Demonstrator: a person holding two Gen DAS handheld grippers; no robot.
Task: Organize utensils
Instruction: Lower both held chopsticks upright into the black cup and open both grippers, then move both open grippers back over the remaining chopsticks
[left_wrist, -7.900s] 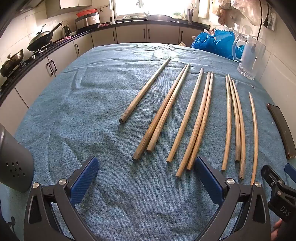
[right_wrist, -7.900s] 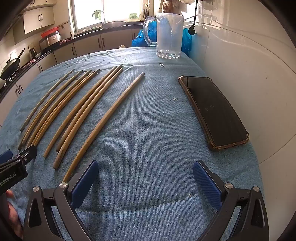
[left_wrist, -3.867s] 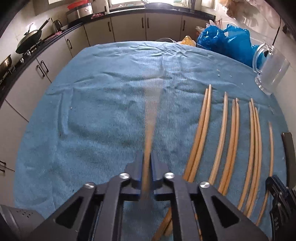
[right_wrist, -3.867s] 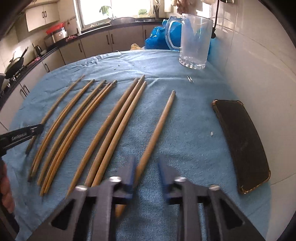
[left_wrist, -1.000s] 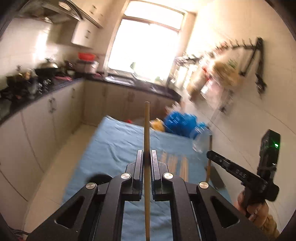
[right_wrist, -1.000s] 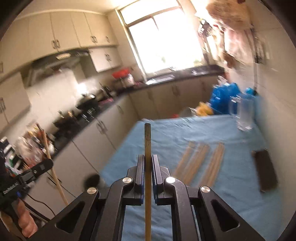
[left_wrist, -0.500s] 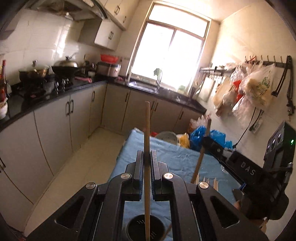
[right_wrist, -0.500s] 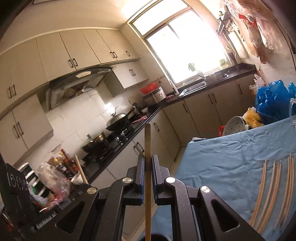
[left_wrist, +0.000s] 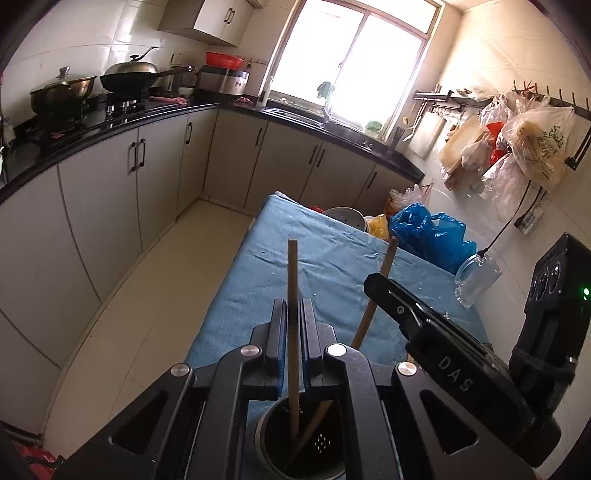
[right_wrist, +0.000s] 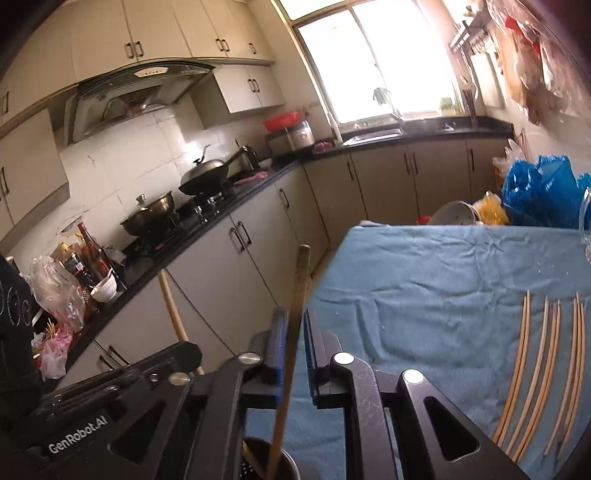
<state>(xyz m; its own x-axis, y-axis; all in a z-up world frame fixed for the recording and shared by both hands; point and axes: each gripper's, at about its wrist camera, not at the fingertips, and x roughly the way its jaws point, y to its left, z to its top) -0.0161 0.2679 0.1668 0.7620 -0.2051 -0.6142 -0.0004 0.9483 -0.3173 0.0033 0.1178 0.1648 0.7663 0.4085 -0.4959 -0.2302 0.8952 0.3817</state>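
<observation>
In the left wrist view my left gripper (left_wrist: 293, 325) is clamped on a chopstick (left_wrist: 292, 280), upright, its lower end already inside the dark holder (left_wrist: 273, 458) near me. To finish well I keep it vertical, then release. A second chopstick (left_wrist: 373, 306) leans in the holder beside it.

In the right wrist view my right gripper (right_wrist: 294, 343) has just been opening; that leaning stick (right_wrist: 293, 332) stands loose between its jaws, tip in the holder (right_wrist: 288, 461). Seven chopsticks (right_wrist: 543, 373) lie on the blue cloth (right_wrist: 424, 280), far right.
</observation>
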